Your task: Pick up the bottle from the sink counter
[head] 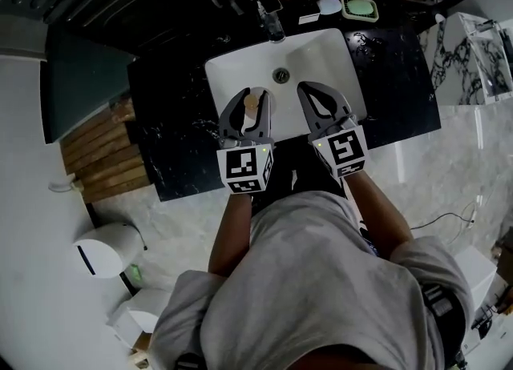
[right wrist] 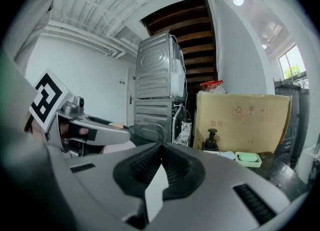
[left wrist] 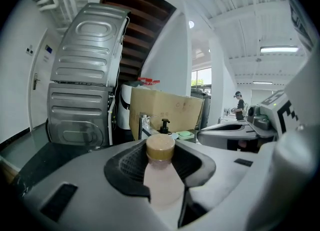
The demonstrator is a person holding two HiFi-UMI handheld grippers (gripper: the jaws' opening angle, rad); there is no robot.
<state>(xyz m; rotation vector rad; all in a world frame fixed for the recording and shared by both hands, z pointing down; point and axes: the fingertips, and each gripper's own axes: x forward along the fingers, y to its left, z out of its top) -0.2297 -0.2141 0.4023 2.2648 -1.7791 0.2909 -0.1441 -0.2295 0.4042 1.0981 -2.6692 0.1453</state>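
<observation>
Pale pink with a tan cap, the bottle [left wrist: 161, 174] stands upright between the jaws of the left gripper [head: 248, 112], which are clamped on its neck, over the near side of the white sink [head: 341, 64]. The right gripper [head: 319, 106], jaws together and empty, hovers just to its right. The pick-up looks about done; what remains is a steady, level hold.

Head view overhead, other two level, sharing cardboard box [left wrist: 165, 112] [right wrist: 240, 120]

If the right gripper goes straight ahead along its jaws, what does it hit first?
Most likely the faucet at the back of the sink, roughly in line with the right gripper, though depth and height are unclear.
</observation>
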